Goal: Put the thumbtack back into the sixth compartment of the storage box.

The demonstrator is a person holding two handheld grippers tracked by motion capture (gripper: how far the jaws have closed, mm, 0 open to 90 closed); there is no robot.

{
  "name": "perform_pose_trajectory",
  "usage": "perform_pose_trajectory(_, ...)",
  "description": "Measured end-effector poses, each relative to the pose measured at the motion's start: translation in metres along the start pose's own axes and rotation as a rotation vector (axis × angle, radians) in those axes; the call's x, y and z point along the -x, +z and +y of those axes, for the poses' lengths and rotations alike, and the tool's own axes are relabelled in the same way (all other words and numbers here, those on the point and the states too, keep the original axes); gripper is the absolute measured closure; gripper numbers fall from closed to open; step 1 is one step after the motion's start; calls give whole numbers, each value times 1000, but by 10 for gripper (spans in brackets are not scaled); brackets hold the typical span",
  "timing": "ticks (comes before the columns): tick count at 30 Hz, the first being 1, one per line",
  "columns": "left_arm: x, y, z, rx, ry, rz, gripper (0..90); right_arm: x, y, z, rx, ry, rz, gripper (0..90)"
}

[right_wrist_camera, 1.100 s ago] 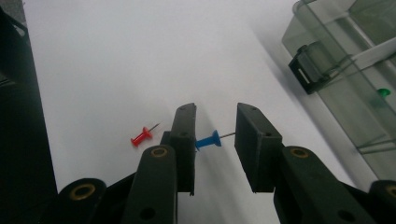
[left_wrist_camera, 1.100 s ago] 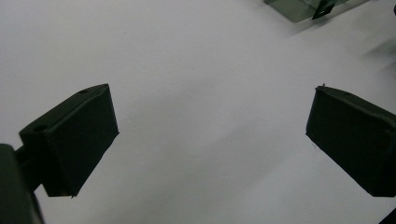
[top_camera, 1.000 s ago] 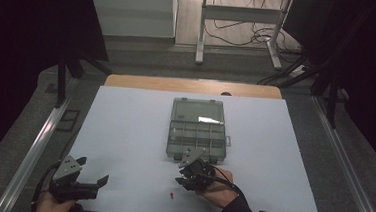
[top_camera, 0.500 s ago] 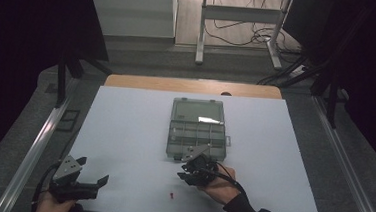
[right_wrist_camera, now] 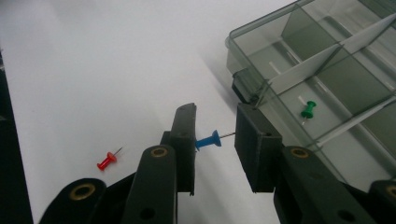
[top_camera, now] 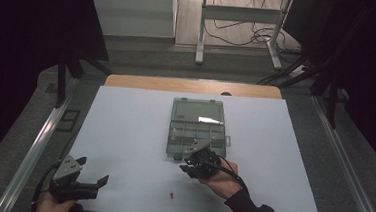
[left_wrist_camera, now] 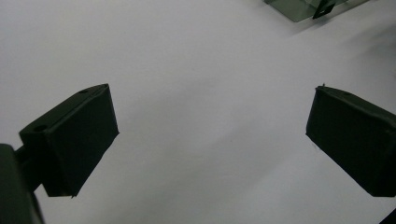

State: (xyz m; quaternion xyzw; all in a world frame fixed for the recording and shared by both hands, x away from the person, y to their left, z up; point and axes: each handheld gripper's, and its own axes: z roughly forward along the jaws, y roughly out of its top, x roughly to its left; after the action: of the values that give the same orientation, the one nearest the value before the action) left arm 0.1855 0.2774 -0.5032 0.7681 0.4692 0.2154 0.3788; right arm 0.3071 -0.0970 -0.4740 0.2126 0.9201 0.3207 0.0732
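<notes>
A clear grey compartment box (top_camera: 196, 131) lies open on the white table (top_camera: 124, 131). My right gripper (top_camera: 197, 162) hovers at the box's near edge. It is shut on a blue pushpin (right_wrist_camera: 208, 140), whose head rests on one pad and whose needle tip rests on the other. The box's near corner (right_wrist_camera: 261, 28) is just beyond the jaws, and a green pushpin (right_wrist_camera: 308, 109) lies in one compartment. A red pushpin (right_wrist_camera: 107, 160) lies loose on the table (top_camera: 171, 195) nearer the person. My left gripper (top_camera: 93, 182) sits at the near left corner, open (left_wrist_camera: 210, 140) with nothing between its fingers.
A corner of the box (left_wrist_camera: 299, 7) shows at the top of the left gripper view. Metal rails (top_camera: 38, 145) run along both sides of the table. A wooden strip (top_camera: 192, 85) edges the far side, with a metal stand (top_camera: 239, 24) and cables on the floor beyond.
The right hand has edged slightly away from the person, toward the box's near edge, still carrying the blue pushpin. The left gripper has stayed put.
</notes>
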Motion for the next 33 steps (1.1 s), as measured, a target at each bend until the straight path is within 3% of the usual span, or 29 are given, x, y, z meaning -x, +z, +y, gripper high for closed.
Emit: perform_pose_trajectory(33, 0, 0, 0, -1, 5, -2, 26, 39, 7, 19, 19, 66, -73, 687)
